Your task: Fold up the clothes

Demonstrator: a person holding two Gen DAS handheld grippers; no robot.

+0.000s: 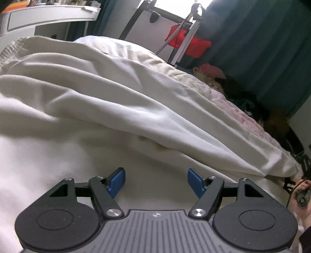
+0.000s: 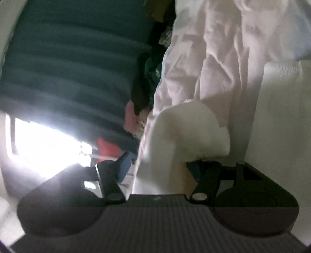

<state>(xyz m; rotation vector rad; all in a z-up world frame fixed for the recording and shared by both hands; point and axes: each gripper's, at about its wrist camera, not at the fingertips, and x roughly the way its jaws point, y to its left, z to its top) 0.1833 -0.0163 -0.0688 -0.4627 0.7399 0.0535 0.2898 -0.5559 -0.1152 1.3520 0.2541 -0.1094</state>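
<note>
A white ribbed garment (image 1: 116,101) lies in long folds across the bed, one layer lapped over another. My left gripper (image 1: 155,182) hovers low over its near part, blue pads wide apart with nothing between them. The right wrist view is rolled sideways and blurred. There my right gripper (image 2: 159,167) has its jaws apart, and a rounded fold of the white garment (image 2: 184,132) bulges just ahead of and between the fingers. No pad visibly presses on it. Pink crumpled bedding (image 2: 213,58) lies beyond the fold.
A teal curtain (image 1: 262,48) hangs at the bed's far side, with a metal stand (image 1: 186,33), a red item (image 1: 194,44) and a heap of clothes (image 1: 223,81) before it. A white desk (image 1: 48,15) stands at the back left. A hand (image 1: 303,194) shows at the right edge.
</note>
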